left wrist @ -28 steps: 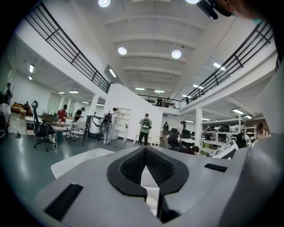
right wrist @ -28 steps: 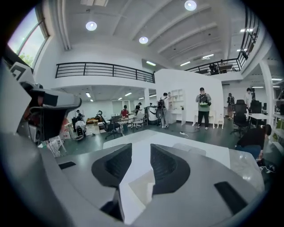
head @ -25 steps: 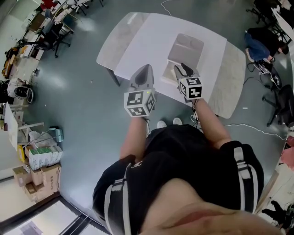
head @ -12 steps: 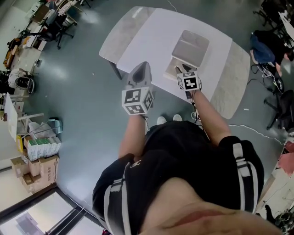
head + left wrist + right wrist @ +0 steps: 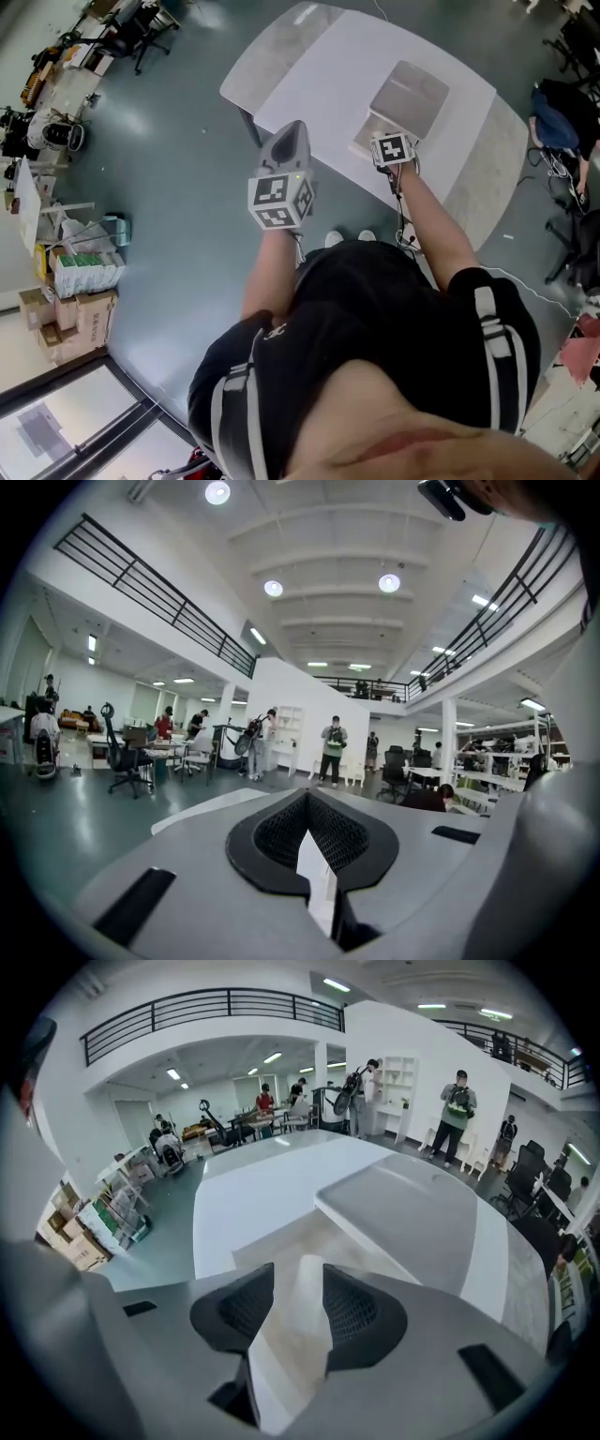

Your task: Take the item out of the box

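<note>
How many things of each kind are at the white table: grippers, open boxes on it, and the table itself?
Grippers: 2, the left gripper, shut, and the right gripper, whose jaws have just been opening, with nothing pinched between them.
Box: 1
Table: 1
Total: 4

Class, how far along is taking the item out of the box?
Done: the box stands open. In hand: the right tongs, jaws just opening, hang over it with a blurred pale item between them, ungripped. Left: grip it, lift it out.
</note>
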`<state>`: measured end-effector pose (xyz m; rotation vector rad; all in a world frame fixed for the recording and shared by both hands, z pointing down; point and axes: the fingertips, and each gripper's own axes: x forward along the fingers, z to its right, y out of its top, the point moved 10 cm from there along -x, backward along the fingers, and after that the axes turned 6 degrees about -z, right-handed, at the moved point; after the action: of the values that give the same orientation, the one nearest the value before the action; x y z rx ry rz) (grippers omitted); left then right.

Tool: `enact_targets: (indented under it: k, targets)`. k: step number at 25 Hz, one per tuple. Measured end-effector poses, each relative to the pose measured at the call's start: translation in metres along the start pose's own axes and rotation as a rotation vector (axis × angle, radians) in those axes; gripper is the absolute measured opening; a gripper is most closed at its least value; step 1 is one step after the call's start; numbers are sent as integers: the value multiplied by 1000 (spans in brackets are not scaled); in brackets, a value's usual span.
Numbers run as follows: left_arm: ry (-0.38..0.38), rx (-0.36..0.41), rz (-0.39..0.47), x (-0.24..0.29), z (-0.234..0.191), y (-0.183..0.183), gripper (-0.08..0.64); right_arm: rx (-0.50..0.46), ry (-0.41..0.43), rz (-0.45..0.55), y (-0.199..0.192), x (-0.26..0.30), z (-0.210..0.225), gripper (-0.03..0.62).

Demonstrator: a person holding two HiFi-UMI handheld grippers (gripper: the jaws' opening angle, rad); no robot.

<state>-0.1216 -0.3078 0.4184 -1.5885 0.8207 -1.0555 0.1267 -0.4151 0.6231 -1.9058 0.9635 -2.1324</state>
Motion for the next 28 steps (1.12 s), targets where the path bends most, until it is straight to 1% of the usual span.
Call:
enact_targets:
  k: [3, 6, 11, 13, 16, 19, 23, 25, 28]
  targets:
    - [18, -1, -11, -3, -6, -2, 12, 0, -5, -60, 1, 13, 1, 152]
    - [34, -4, -18, -7, -11, -2, 12, 14, 16, -127, -1, 27, 1, 171]
    - [55, -2, -27, -7, -14, -5, 12, 20, 32, -210, -2, 46, 9, 173]
    - [63, -4, -30, -8, -18, -5, 12, 21, 40, -259, 1, 51, 8, 173]
    - [70, -5, -33, -9, -20, -4, 12, 6, 16, -324, 3, 59, 8, 173]
    - [68, -2, -32, -7, -19, -3, 12, -14, -14, -348, 7, 67, 8, 164]
    - [60, 1, -34, -3, -17, -2, 12, -65, 14, -374, 10, 71, 8, 157]
    - [56, 0, -37, -2, -15, -3, 12, -86, 5, -366, 10, 66, 7, 146]
    - [47, -3, -40, 0, -15, -4, 12, -92, -10, -332, 9, 56, 3, 143]
